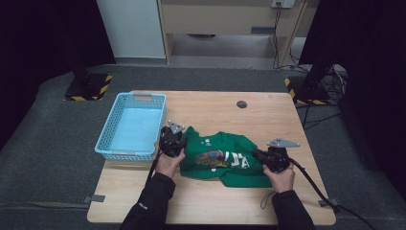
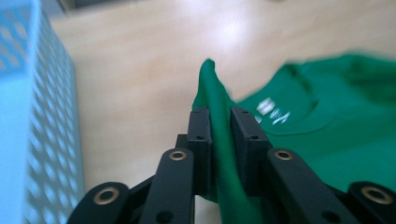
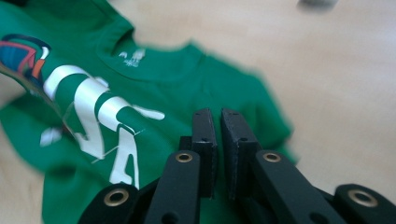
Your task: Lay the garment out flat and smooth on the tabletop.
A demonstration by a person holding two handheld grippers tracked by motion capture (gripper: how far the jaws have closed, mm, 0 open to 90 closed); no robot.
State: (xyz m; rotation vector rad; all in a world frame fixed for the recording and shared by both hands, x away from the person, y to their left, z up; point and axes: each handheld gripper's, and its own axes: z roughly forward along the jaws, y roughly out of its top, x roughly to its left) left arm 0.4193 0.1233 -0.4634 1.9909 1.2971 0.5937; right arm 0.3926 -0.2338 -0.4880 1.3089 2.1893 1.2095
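Two tools worked a green T-shirt (image 1: 220, 160) lying on the table (image 1: 215, 201), right of a blue basket (image 1: 131, 125). Left tool (image 2: 219, 116) had its jaws pinched on a raised fold at the shirt's left edge, likely to lift it for folding. Right tool (image 3: 217, 119) sat nearly closed over the right side (cloth between its jaws couldn't be confirmed).

Wooden table (image 1: 210, 201); grey carpet (image 1: 48, 158)

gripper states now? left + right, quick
Left gripper: closed on a fold of the green T-shirt.
Right gripper: jaws nearly together over the shirt; a grip cannot be told.
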